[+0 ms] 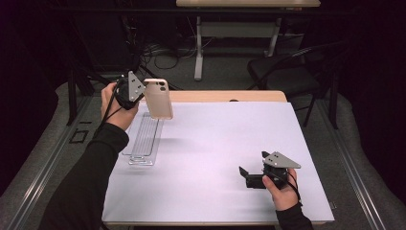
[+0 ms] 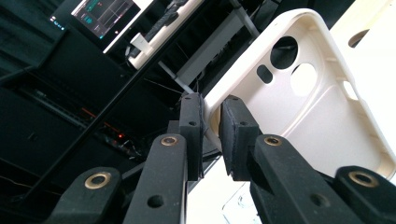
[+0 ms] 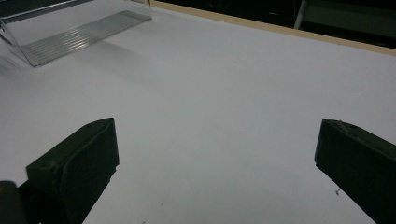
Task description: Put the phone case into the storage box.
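Left gripper (image 1: pixel 143 91) up in the air over the tabletop's (image 1: pixel 215 143) far-left corner, jaws clamped on the rim of a cream phone case (image 1: pixel 159 98); case hangs upright, clear of the surface, right above the far end of the clear rack (image 1: pixel 142 139), which lies along the left edge. Middle of the tabletop is bare white, wide room from the rack across to the right edge. Right gripper (image 1: pixel 245 176) sits low near the front-right corner, jaws spread wide with nothing between them, pointing left.
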`<state>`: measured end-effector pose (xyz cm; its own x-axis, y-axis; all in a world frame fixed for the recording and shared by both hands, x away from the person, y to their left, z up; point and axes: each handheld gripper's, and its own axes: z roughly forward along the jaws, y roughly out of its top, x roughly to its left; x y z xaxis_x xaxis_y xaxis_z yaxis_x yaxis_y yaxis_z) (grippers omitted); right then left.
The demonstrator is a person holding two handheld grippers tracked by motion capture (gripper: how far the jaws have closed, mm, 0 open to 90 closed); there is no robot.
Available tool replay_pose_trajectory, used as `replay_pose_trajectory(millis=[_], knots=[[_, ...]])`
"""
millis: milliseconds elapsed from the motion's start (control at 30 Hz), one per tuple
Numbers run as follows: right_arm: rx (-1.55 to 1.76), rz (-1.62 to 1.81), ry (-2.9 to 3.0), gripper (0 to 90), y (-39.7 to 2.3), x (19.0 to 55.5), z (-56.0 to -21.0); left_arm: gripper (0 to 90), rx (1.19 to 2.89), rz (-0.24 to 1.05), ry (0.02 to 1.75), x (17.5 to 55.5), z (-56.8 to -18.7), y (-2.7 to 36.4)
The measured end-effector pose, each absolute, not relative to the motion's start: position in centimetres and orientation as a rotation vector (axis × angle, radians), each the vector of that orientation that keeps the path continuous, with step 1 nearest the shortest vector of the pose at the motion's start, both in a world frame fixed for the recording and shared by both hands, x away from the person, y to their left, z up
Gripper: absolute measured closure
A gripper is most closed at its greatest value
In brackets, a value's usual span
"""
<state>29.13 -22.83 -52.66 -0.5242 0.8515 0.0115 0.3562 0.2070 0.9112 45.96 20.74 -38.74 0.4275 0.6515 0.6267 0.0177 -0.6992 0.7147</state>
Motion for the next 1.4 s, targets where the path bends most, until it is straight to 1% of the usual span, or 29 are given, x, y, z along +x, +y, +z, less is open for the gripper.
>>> replay_pose_trajectory(millis=[367, 733, 1400], knots=[[1.132, 1.271, 1.97, 0.0, -22.9, 28.8, -52.8, 80.0, 2.032, 1.321, 0.564, 47.2, -39.3, 22.1], [1.127, 1.235, 1.959, 0.0, -23.3, 28.3, -52.8, 80.0, 2.016, 1.336, 0.549, 48.3, -38.8, 22.7], [1.133, 1.215, 1.942, 0.0, -23.8, 27.5, -53.1, 80.0, 2.012, 1.349, 0.567, 50.3, -40.3, 23.7]])
